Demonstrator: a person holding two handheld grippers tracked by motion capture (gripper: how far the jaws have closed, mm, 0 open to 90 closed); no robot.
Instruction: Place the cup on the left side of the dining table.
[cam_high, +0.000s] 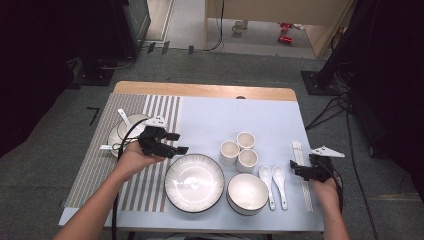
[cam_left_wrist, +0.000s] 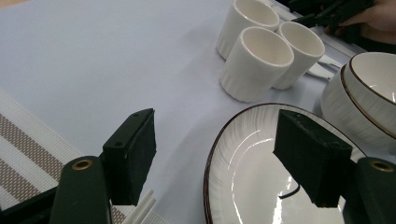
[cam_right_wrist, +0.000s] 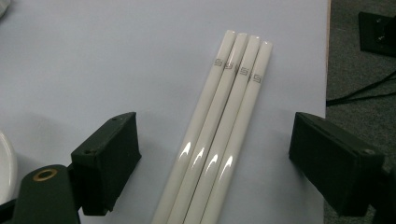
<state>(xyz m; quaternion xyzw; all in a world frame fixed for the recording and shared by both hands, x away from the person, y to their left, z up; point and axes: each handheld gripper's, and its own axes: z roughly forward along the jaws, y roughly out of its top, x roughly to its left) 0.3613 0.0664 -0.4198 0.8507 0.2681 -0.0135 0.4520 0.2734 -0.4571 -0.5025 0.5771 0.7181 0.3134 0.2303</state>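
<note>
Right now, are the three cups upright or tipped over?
Upright: all three cups stand on their bases, mouths up, clustered touching on the pale blue mat.

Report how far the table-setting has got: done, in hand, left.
Done: on the striped mat a bowl with a spoon in it is already set.

In hand: nothing gripped. The left gripper stands open by the ribbed plate; the right gripper is open over the four chopsticks.

Left, judging by the layout: plate, bowl, three cups, two spoons and chopsticks remain on the blue cloth.

Four white chopsticks (cam_right_wrist: 219, 135) lie side by side on the table's right edge
</note>
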